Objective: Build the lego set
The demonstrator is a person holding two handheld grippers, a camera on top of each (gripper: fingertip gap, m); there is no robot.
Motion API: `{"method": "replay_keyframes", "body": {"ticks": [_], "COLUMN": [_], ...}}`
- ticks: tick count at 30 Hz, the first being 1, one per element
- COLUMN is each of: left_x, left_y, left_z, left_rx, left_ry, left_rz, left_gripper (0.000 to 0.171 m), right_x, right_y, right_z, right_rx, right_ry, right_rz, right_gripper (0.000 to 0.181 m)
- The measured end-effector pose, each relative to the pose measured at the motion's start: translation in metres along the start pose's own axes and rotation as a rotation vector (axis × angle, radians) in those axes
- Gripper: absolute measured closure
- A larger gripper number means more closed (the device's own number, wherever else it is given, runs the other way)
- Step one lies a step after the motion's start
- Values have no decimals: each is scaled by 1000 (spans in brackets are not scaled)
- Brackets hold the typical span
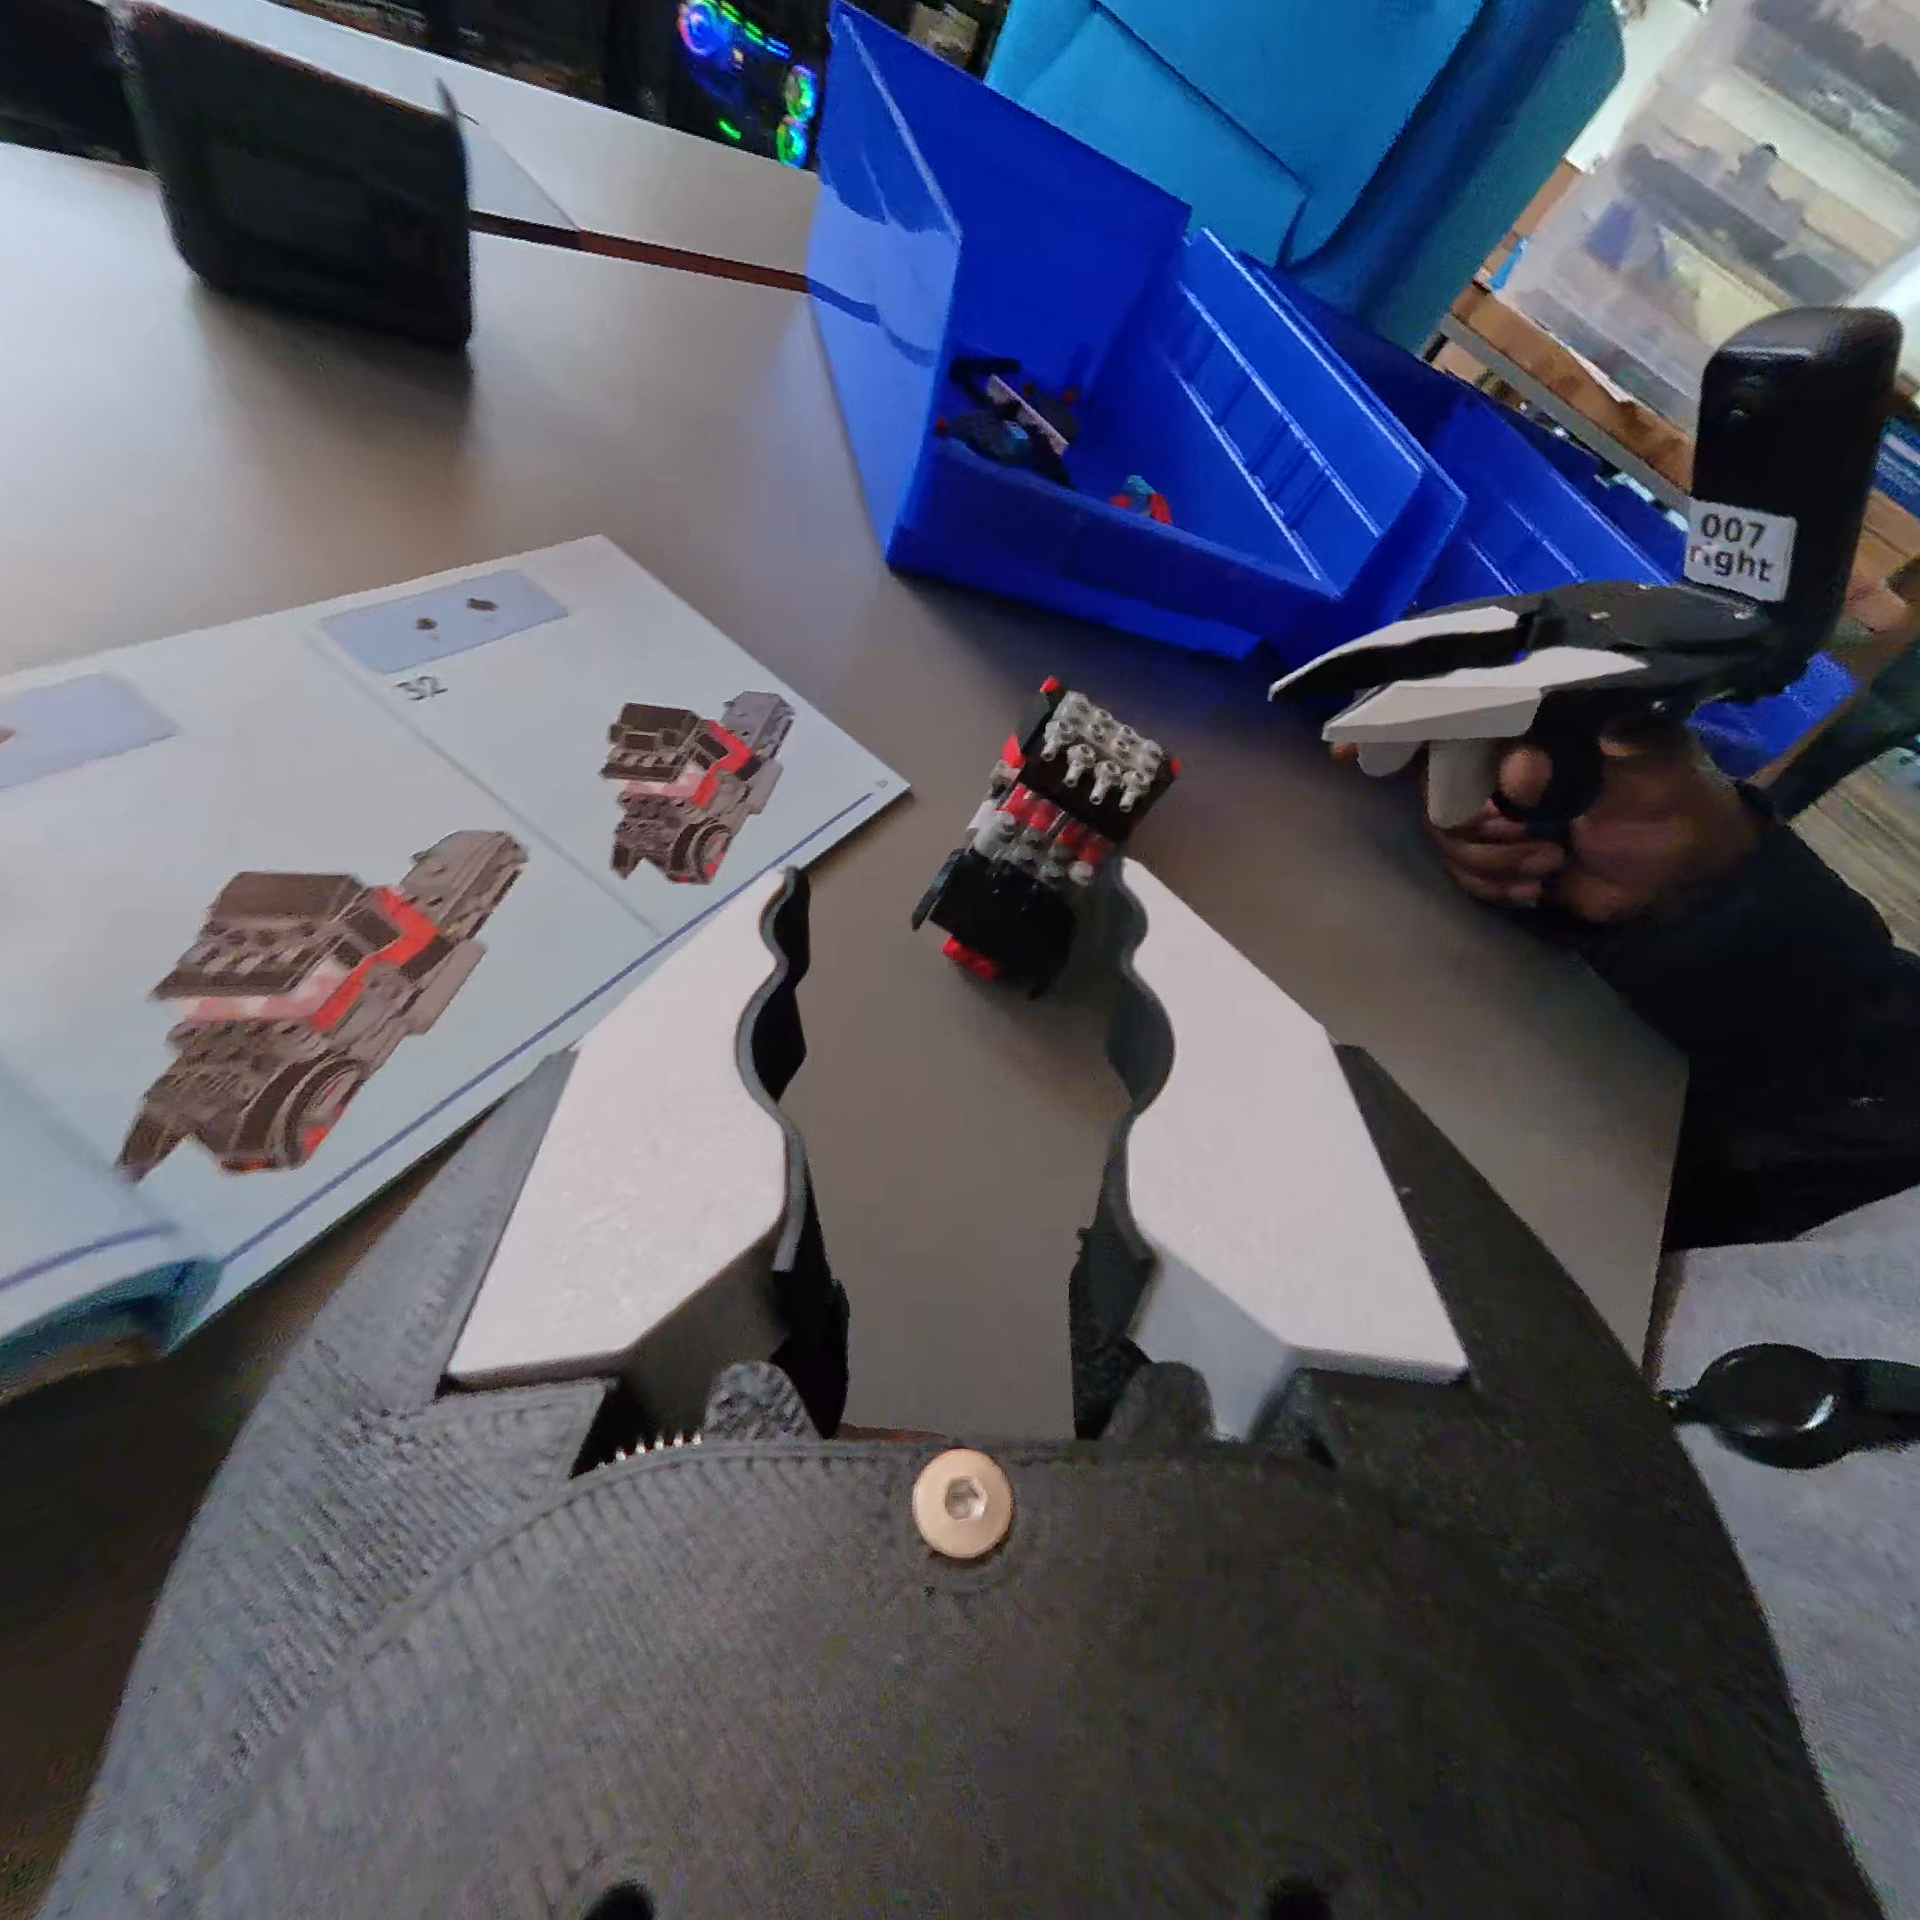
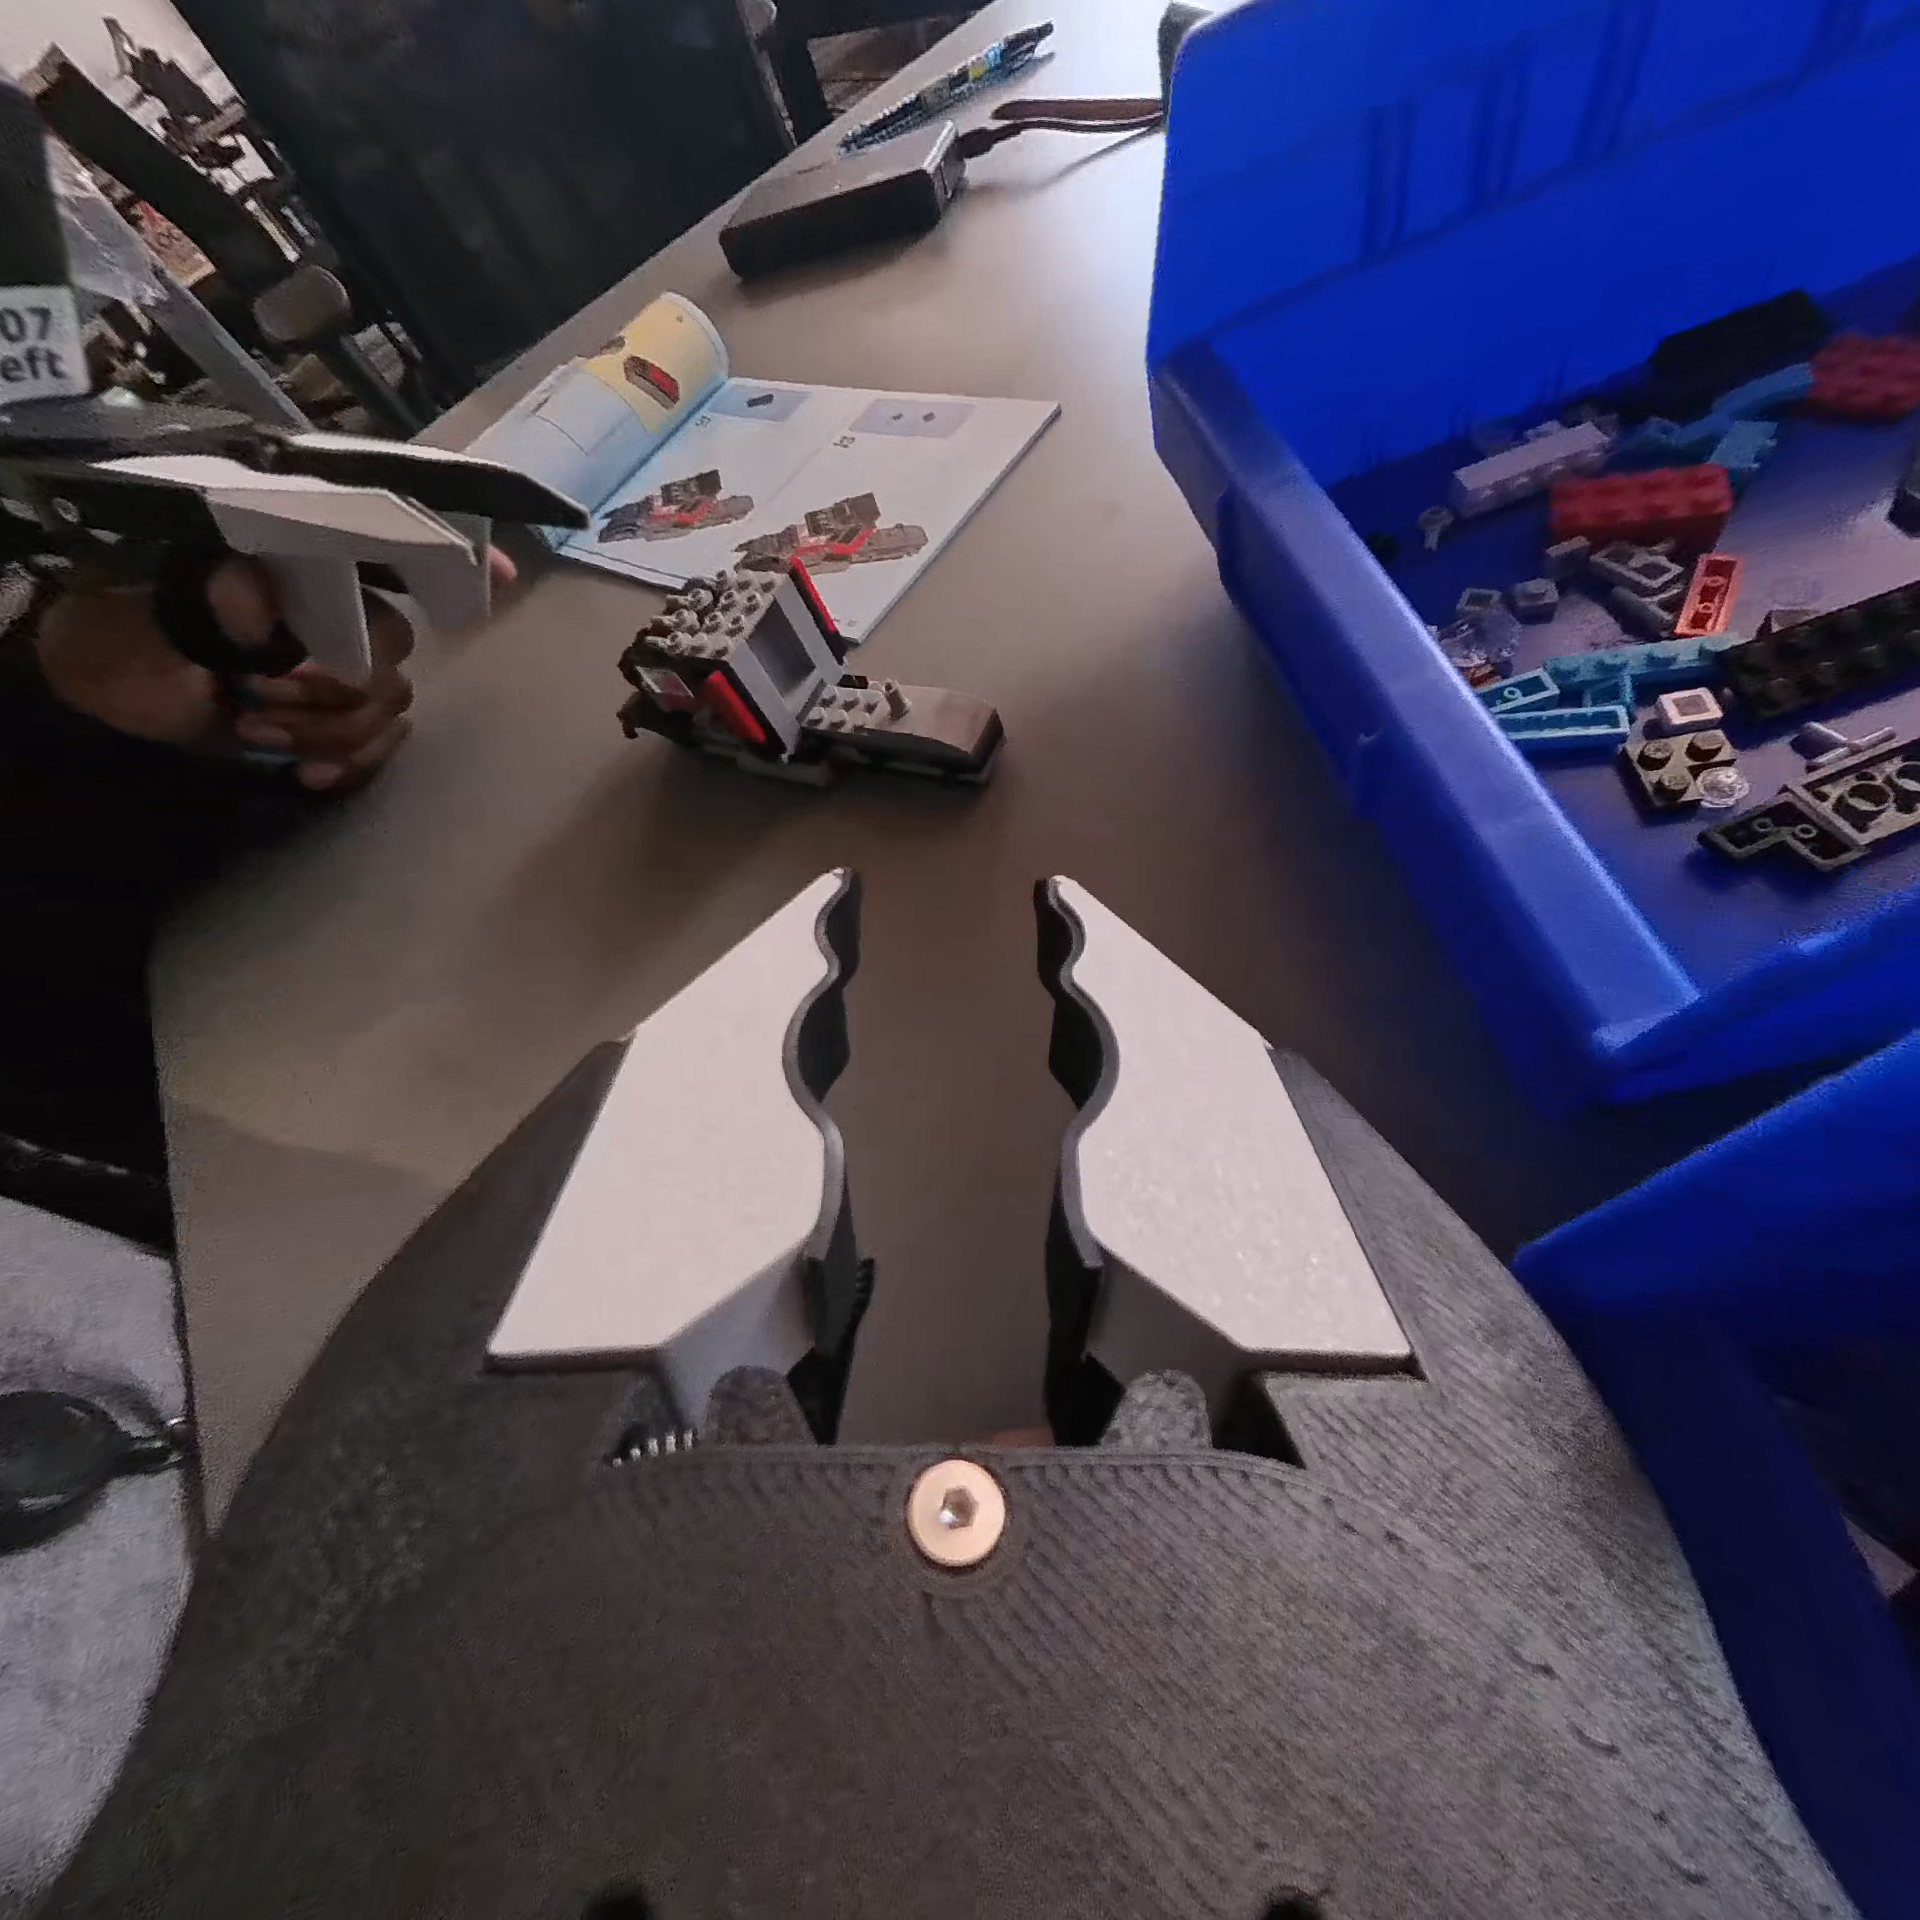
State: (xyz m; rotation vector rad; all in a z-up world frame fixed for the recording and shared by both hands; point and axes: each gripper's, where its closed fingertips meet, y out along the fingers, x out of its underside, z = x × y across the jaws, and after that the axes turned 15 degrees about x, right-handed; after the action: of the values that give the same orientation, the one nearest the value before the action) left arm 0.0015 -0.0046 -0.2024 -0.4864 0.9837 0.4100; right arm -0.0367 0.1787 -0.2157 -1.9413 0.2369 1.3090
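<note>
Sitting mid-frame on the dark table (image 2: 1091, 665), the partly built lego model (image 2: 800, 686) shows black, grey and red bricks with bare studs. At right, the blue bin (image 2: 1382, 665) holds loose bricks (image 2: 1662, 623). The left gripper (image 1: 961, 909) gapes wide and empty; the right gripper (image 2: 945, 883) is parted, empty.

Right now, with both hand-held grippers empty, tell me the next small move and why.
Probably ease the left hand-held gripper forward to close on the half-built lego model. Its jaws are open and empty, with the model lying free on the table just beyond its tips. That would steady it while the open right hand-held gripper goes to the blue bin for loose bricks.
</note>
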Motion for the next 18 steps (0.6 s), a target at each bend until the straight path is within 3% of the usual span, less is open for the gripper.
{"method": "replay_keyframes", "body": {"ticks": [18], "left_x": [-14], "left_y": [31], "left_z": [17], "left_rx": [35], "left_ry": [41], "left_rz": [72], "left_gripper": [114], "right_x": [-12], "right_y": [-7], "right_z": [-4], "right_rx": [-29], "right_ry": [-15], "right_rz": [92], "right_gripper": [146]}}
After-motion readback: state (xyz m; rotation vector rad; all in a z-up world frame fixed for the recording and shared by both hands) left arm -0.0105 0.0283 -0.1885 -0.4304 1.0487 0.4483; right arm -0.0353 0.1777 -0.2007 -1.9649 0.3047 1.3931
